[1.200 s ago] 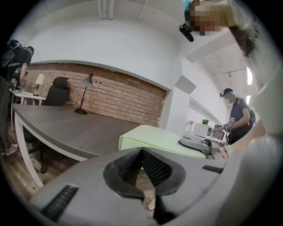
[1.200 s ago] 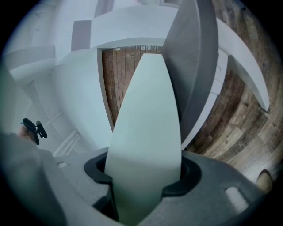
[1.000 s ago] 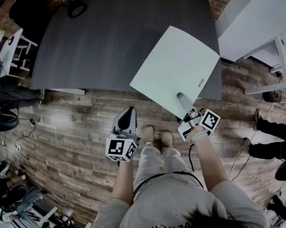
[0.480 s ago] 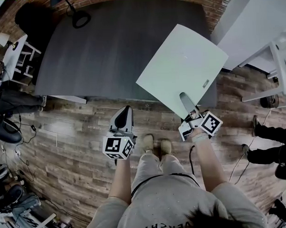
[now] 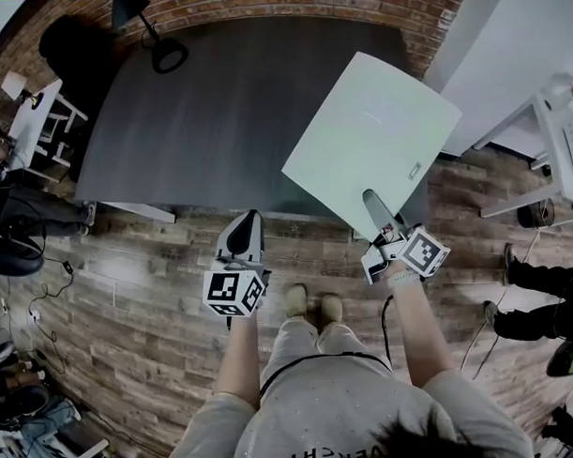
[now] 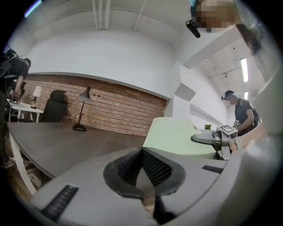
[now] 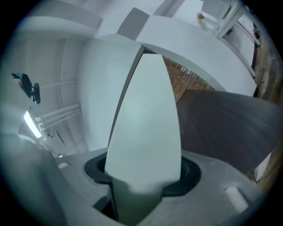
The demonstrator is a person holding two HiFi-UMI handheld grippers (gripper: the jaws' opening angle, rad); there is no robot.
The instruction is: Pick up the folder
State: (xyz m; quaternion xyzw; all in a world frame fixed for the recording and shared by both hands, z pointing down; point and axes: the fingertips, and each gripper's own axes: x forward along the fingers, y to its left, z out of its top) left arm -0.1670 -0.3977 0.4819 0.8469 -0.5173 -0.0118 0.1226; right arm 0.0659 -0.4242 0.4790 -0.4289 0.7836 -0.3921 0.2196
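Observation:
The folder (image 5: 372,136) is a pale green flat sheet, held up over the right end of the dark grey table (image 5: 217,113) and tilted. My right gripper (image 5: 375,206) is shut on its near edge. In the right gripper view the folder (image 7: 146,114) rises from between the jaws and fills the middle. My left gripper (image 5: 246,229) hovers at the table's near edge, left of the folder, shut with nothing in it. In the left gripper view its pads (image 6: 154,165) meet, and the folder (image 6: 177,137) and right gripper (image 6: 208,139) lie ahead to the right.
A desk lamp (image 5: 163,49) stands at the table's far left edge before a brick wall. A black chair (image 5: 59,43) and small white table (image 5: 29,101) are at far left. A white table (image 5: 515,46) stands right. A person's legs (image 5: 541,271) are on the floor at right.
The right gripper has carried the folder higher and rolled a little; the folder now sits further up in the head view. The left gripper has also risen, still shut.

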